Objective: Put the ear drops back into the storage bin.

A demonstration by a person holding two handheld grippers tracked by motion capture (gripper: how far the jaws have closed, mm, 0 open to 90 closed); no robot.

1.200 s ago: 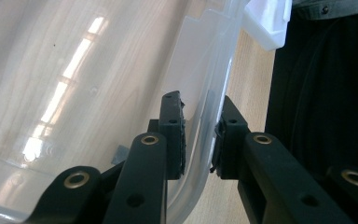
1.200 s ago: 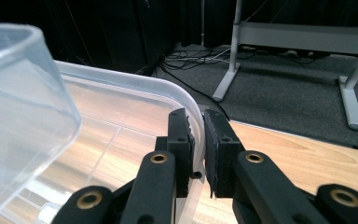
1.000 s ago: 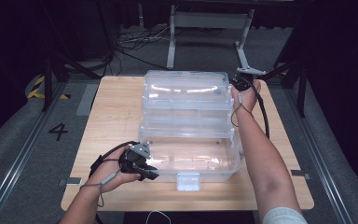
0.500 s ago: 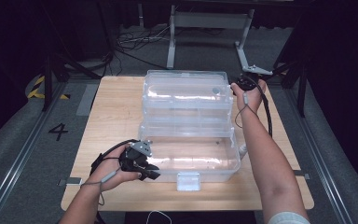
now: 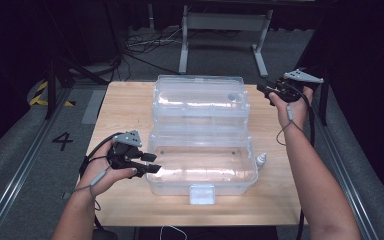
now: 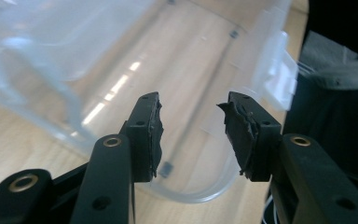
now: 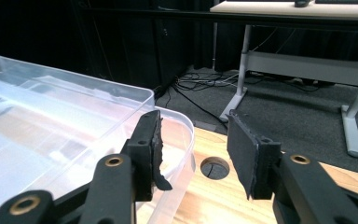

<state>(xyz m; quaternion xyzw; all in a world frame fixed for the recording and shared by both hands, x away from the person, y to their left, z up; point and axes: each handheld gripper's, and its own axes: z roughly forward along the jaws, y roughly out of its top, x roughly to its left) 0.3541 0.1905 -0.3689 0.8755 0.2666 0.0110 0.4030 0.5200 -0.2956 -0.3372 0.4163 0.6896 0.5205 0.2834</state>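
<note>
Sitting mid-table, the clear box (image 5: 202, 167) is open, its lid (image 5: 200, 100) thrown back toward the far edge and resting behind the base; a white latch (image 5: 202, 194) hangs on the base's near wall; inside, the base looks bare, the wood showing through its floor; a small white bottle (image 5: 261, 160) lies on the table (image 5: 125, 107) just beside the box's right wall, touching or nearly so.

At the box's near left corner the left gripper (image 5: 150, 162) points right at the base's left wall, held in the left hand (image 5: 107, 172); in the left gripper view its jaws stand parted with nothing between them, the base's rounded corner (image 6: 186, 191) lying just beyond the pads (image 6: 151, 135).

Off the lid's right end, the right gripper (image 5: 264, 92) hovers over the table's far right corner in the right hand (image 5: 290, 102), a grey plate (image 5: 305, 76) on top; in the right gripper view its jaws are likewise spread and empty, apart from the lid's rim (image 7: 186, 135); a round hole (image 7: 214, 168) in the tabletop shows between them.
</note>
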